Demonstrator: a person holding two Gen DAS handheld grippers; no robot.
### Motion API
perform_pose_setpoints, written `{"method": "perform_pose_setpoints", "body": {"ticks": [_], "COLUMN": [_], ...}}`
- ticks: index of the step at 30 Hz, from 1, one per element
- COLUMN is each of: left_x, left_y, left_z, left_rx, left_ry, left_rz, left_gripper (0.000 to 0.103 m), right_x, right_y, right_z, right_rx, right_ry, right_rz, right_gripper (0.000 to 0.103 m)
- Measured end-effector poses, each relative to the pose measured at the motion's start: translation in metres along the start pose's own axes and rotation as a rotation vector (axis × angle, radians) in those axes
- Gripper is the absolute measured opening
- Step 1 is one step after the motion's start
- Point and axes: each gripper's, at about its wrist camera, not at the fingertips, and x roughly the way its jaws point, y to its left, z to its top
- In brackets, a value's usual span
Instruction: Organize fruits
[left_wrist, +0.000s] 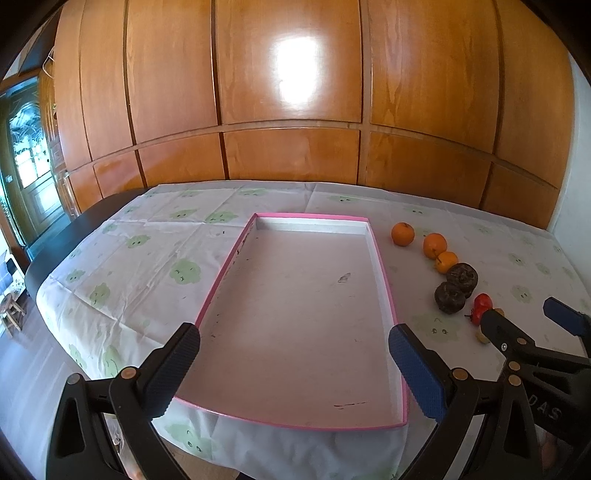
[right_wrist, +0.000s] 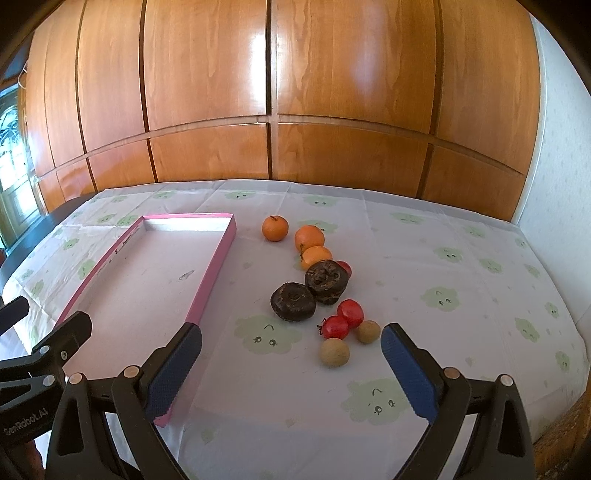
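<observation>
A shallow pink-rimmed tray (left_wrist: 380, 258) (right_wrist: 218, 266) lies empty on the table. To its right runs a line of fruit: three oranges (right_wrist: 275, 229) (left_wrist: 402, 233), two dark brown fruits (right_wrist: 293, 301) (left_wrist: 448, 297), red cherry tomatoes (right_wrist: 336, 327) (left_wrist: 482, 302) and two small tan round fruits (right_wrist: 334, 352). My left gripper (left_wrist: 295, 345) is open above the tray's near end with nothing between its fingers. My right gripper (right_wrist: 291, 343) is open just short of the tan and red fruits, holding nothing; it also shows in the left wrist view (left_wrist: 524, 314).
A white tablecloth with green cloud prints (right_wrist: 443, 295) covers the dark table, whose bare edge (left_wrist: 55, 254) shows at the left. Wooden cabinet panels (left_wrist: 295, 110) stand right behind the table. A glass door (left_wrist: 26, 147) is at the far left, with a small stool on the floor below.
</observation>
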Motion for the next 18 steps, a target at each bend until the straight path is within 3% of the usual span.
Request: {"method": "perform_pose_setpoints", "body": {"ticks": [18], "left_x": [0.001], "left_y": [-0.014], "left_z": [0.004], "left_rx": [0.039], "left_ry": [0.002], "left_rz": [-0.034], "left_gripper": [0.103], "right_x": [0.001], "right_y": [-0.033], "right_z": [0.023], "right_rx": [0.019], "right_ry": [-0.021], "right_rz": [-0.019], "right_gripper": [0.099]}}
